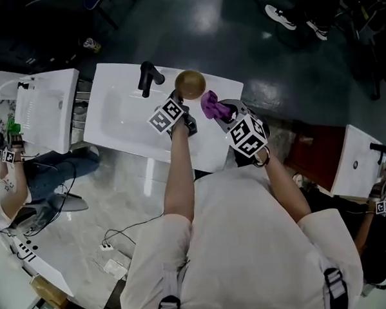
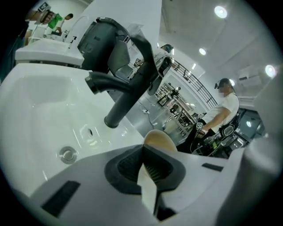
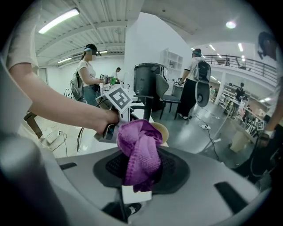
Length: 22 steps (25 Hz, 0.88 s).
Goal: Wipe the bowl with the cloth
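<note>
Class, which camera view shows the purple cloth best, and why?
The right gripper view: the purple cloth sits large at centre, clamped in the right gripper. The head view shows it small, beside the brown bowl. The left gripper view does not show it.

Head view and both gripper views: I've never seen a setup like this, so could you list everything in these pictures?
bowl: one, brown, over the sink's back edge
cloth: one, purple, bunched beside the bowl
sink: three, white, one in front, one at each side
tap: one, black, on the front sink
drain: one, silver, in the front sink
bystanders: several, around the room
left gripper: one, grey, shut on the bowl's rim
right gripper: one, grey, shut on the cloth
</note>
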Motion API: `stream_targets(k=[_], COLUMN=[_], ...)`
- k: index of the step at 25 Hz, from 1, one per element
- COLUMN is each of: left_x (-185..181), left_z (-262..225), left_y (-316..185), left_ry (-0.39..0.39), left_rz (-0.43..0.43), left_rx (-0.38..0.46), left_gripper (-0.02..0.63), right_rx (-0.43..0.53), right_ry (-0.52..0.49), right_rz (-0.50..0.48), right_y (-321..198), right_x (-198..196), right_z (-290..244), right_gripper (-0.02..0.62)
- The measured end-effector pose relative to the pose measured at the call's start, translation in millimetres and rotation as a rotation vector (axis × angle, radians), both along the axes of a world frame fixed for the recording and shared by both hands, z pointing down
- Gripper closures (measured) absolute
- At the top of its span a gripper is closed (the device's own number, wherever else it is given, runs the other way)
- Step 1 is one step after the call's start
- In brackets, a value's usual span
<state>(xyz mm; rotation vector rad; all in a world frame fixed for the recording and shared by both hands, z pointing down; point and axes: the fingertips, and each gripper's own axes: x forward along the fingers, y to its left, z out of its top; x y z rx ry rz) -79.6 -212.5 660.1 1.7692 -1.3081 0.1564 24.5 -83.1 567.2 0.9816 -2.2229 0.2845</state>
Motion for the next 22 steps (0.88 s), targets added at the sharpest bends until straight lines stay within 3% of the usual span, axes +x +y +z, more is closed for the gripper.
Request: stream_targets(k=[9, 18, 22], left_x=[15, 9, 3], left_z=[17, 16, 3], left_y=[-4, -9, -11], left_ry=[0.025, 0.019, -0.001], left_rz=[-0.018, -0.002, 0.012], left_rx=[-0.072, -0.068, -0.024], left_gripper=[0.593, 0.548, 0.522], right_rx=[-0.03, -0.034, -0.051], right_ry=[-0.002, -0.01, -0.054], right_rz=[0.121, 0.134, 0.184], right_y=[11, 8, 2], right_x=[36, 32, 35], right_z=[9, 9, 11], right_gripper=[0.48, 0.48, 0.48])
